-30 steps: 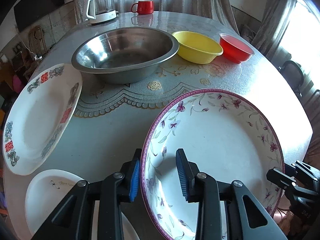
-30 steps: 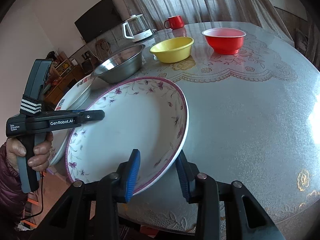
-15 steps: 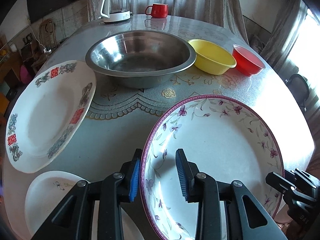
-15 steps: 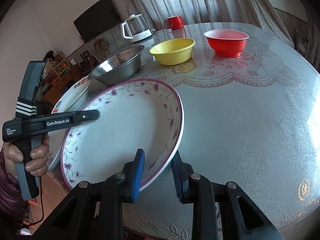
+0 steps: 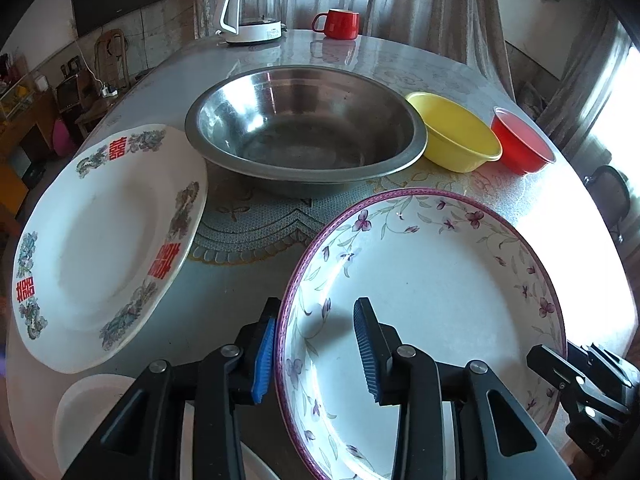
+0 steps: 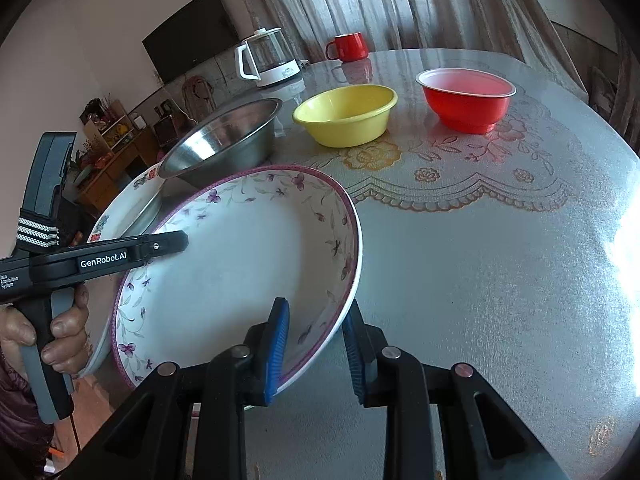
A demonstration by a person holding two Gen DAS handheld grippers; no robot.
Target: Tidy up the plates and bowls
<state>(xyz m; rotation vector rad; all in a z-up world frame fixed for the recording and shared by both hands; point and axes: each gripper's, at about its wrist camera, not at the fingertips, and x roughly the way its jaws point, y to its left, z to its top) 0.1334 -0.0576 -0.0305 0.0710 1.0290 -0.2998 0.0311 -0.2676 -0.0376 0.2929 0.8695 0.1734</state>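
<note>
Lower centre: left gripper (image 5: 314,350) opening, straddling floral plate (image 5: 420,308) rim; right gripper (image 6: 316,350) pinching opposite rim (image 6: 320,344). Mid-carry, plate raised over table (image 6: 500,260). Next, probably lowering onto red-character plate (image 5: 100,248), left. Beyond: steel bowl (image 5: 304,128), yellow bowl (image 5: 456,136), red bowl (image 5: 520,144).

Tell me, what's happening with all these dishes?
A person is tidying dishes with a grabbing tool in each hand. Both straddle the rim of the flowered plate: the right tool grips it, while the left tool is opening, one pad clear of the rim. The steel bowl, yellow bowl and red bowl sit untouched on the table.
</note>
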